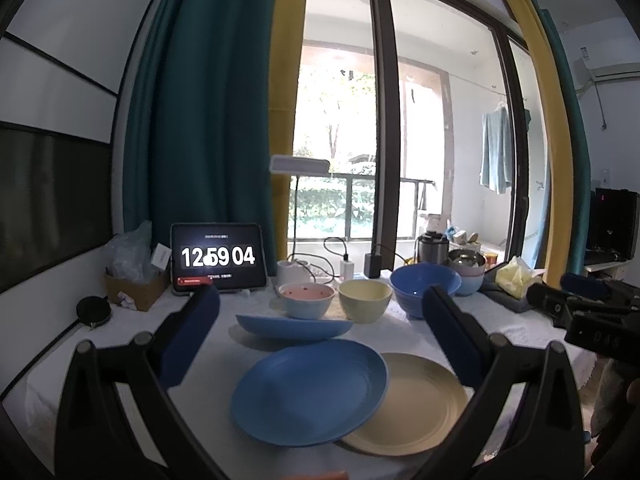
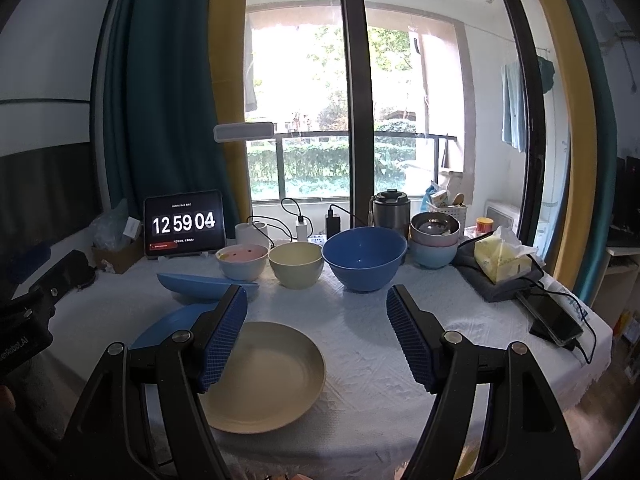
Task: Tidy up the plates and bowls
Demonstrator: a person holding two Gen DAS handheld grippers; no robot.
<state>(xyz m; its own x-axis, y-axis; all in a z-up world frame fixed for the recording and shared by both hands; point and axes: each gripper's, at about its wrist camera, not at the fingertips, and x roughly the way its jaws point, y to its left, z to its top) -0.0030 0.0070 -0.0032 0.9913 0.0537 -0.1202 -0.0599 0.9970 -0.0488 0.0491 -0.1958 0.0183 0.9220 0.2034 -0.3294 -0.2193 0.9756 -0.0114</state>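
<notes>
1. The left gripper (image 1: 320, 322) fills the bottom of its view, its jaws spread wide with nothing between them, above the table (image 1: 516, 332).
2. The right gripper (image 2: 316, 332) stands the same way at the bottom of its view, jaws wide apart and empty.
3. Nearest, at lower centre, a blue plate (image 1: 310, 392) lies tilted, its right edge resting on a cream plate (image 1: 420, 404) flat on the white cloth.
4. Just behind, at mid frame, sits a blue dish (image 1: 294, 327), shallow and oval.
5. Beyond it runs a row of bowls, left to right: a pink bowl (image 1: 307, 299), a cream bowl (image 1: 365, 299), and a big blue bowl (image 1: 424, 286).
6. At the right end of the row a steel bowl (image 2: 434, 226) is nested on a stack of bowls (image 2: 433, 252).
7. A tissue pack (image 2: 504, 258) lies at mid right.
8. Farthest, at left of centre, a tablet (image 2: 184, 224) reads 12 59 04, before the window (image 2: 304, 80).
</notes>
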